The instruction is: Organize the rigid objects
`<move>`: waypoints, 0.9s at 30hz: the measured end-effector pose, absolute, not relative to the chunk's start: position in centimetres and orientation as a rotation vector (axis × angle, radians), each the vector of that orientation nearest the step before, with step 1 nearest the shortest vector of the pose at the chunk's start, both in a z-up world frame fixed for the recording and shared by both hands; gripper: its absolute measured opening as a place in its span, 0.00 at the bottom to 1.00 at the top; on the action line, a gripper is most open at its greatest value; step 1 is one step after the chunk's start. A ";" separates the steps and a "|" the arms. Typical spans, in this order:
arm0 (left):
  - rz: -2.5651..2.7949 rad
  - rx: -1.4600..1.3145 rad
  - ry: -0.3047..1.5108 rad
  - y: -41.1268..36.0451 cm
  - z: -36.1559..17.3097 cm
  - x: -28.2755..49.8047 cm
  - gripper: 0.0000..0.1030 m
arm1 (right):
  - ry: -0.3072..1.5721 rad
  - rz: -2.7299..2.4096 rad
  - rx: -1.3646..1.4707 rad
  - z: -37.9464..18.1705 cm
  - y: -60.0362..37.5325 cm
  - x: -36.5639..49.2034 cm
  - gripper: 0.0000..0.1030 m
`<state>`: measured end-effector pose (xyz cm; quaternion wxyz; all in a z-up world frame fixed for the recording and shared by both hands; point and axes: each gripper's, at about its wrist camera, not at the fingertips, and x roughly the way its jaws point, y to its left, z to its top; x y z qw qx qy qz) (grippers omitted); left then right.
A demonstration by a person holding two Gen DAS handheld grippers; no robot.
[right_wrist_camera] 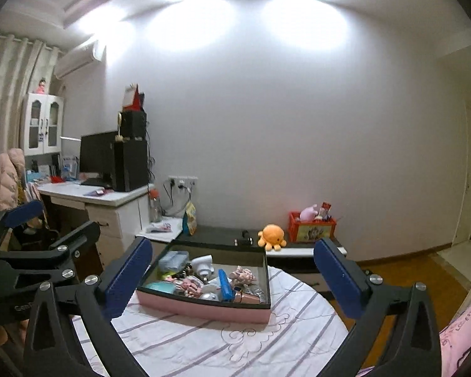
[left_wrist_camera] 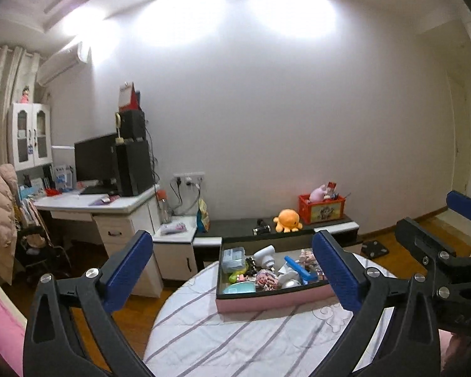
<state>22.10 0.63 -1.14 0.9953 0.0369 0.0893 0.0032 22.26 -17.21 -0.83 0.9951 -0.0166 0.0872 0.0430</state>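
We hold both tools level and back from the work, so each camera takes in the whole pink box (right_wrist_camera: 204, 309). The left hand-held gripper (left_wrist_camera: 235, 273) is spread wide and grips nothing; the right hand-held gripper (right_wrist_camera: 232, 278) is likewise spread and bare. The box sits on the desk (right_wrist_camera: 204, 345) with its striped cloth, at twelve o'clock from us. Inside it, jumbled together, lie a white plug (right_wrist_camera: 202, 264), a blue comb (right_wrist_camera: 225, 284) and other small pieces. Whether this heap awaits sorting or was gathered there, we cannot judge.
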 end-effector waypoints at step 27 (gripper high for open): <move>0.020 0.066 0.002 0.8 3.7 9.2 1.00 | 0.019 0.081 -0.070 3.5 -16.3 8.8 1.00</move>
